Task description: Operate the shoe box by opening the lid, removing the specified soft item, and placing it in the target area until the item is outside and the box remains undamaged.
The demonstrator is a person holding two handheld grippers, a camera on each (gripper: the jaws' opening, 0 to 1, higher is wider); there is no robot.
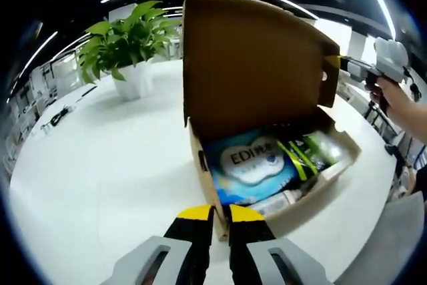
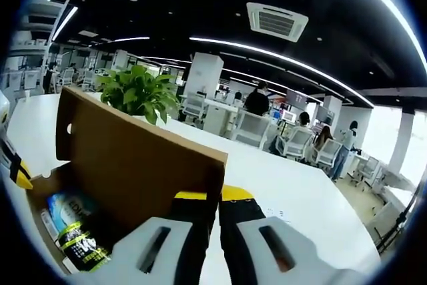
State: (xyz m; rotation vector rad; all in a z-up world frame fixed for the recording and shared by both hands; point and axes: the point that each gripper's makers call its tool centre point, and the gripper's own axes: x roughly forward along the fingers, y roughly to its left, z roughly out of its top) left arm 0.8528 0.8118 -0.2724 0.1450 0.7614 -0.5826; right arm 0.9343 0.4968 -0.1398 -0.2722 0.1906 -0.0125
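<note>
Both tongs clenched on cardboard: left tongs (image 1: 221,213) on the shoe box (image 1: 311,191) wall, right tongs (image 2: 219,199) on its raised lid (image 2: 143,158) (over-bending risked tearing the hinge).

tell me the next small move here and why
Probably let the left gripper release the box's front wall and reach in for the blue soft pack. The lid already stands upright, pinched at its edge by the right gripper, and the pack lies exposed on top inside the box.
</note>
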